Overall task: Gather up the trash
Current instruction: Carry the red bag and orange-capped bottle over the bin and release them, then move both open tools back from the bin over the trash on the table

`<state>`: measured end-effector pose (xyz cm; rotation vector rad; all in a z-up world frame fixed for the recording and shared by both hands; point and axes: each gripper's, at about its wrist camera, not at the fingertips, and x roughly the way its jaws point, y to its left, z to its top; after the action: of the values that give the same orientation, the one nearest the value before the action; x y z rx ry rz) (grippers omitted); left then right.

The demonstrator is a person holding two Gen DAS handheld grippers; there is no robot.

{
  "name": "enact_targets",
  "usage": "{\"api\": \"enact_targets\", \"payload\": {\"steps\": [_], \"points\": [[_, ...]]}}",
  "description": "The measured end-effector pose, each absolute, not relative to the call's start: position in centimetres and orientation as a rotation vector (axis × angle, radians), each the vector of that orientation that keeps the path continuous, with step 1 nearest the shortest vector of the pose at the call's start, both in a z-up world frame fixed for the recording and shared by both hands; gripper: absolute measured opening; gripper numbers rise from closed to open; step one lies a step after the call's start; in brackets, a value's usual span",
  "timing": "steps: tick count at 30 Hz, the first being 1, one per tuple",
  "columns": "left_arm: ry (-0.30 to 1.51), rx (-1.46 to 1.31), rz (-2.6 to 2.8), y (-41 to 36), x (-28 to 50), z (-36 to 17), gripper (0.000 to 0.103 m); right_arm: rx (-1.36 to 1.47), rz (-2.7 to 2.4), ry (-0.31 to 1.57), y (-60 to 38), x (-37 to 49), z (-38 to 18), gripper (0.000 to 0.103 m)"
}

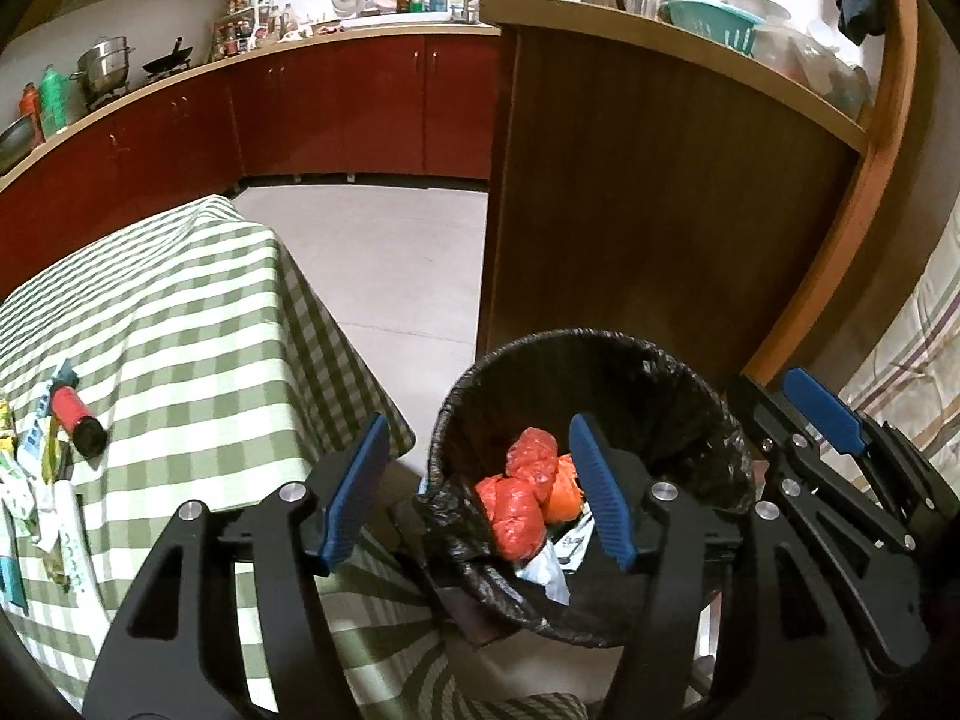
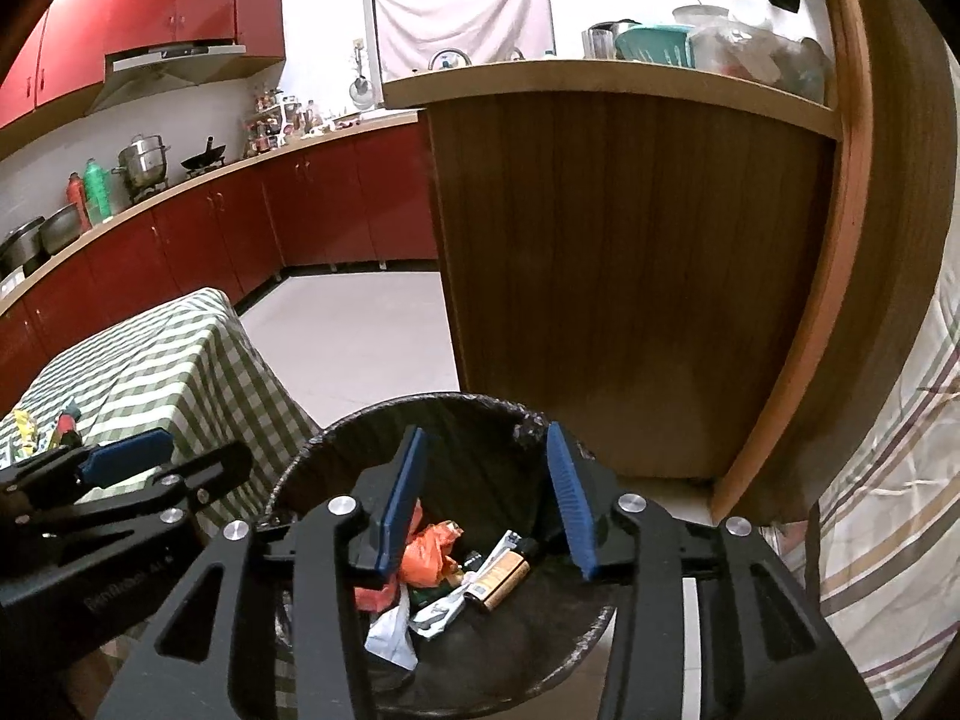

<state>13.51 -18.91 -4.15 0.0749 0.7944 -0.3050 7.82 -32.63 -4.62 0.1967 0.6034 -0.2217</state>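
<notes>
A bin with a black liner [image 1: 600,339] stands on the floor beside the table. In it lie red and orange plastic bags [image 1: 522,492], white wrappers [image 2: 390,636] and a brown bottle [image 2: 501,579]. My left gripper [image 1: 477,426] hangs open over the bin's left rim, with nothing between its blue pads. My right gripper [image 2: 486,429] is open above the bin's middle, also empty; its blue pad shows at the right of the left wrist view [image 1: 819,402]. On the green checked table [image 1: 180,312] lie a red and black cylinder [image 1: 75,414] and several wrappers [image 1: 36,468].
A tall wooden counter panel [image 1: 660,210] rises right behind the bin, with dishes on top. Red kitchen cabinets [image 1: 360,102] run along the back wall past a pale tiled floor [image 1: 384,264]. Striped fabric [image 2: 888,510] hangs at the right.
</notes>
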Motion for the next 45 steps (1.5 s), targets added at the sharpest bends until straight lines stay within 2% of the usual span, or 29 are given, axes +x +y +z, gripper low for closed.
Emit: {"api": "enact_targets", "payload": {"steps": [3,7,14,34,45], "points": [[0.785,0.07,-0.291,-18.0,13.2,-3.6,0.061,0.193,-0.213,0.601,-32.1,7.9,-4.3,0.045],[0.775,0.064,-0.26,-16.1,12.8,-3.0,0.063,0.196,-0.198,0.588,-31.1,7.7,-3.9,0.055],[0.775,0.056,-0.172,-11.1,11.8,-2.4,0.066,0.173,-0.115,0.589,-27.6,8.1,-3.3,0.063],[0.78,-0.022,0.152,6.4,8.1,-0.9,0.066,0.102,0.17,0.623,-13.8,9.9,-1.9,0.064],[0.818,-0.093,0.215,13.1,7.6,-2.2,0.066,0.062,0.222,0.652,-9.7,10.2,-1.9,0.064]]}}
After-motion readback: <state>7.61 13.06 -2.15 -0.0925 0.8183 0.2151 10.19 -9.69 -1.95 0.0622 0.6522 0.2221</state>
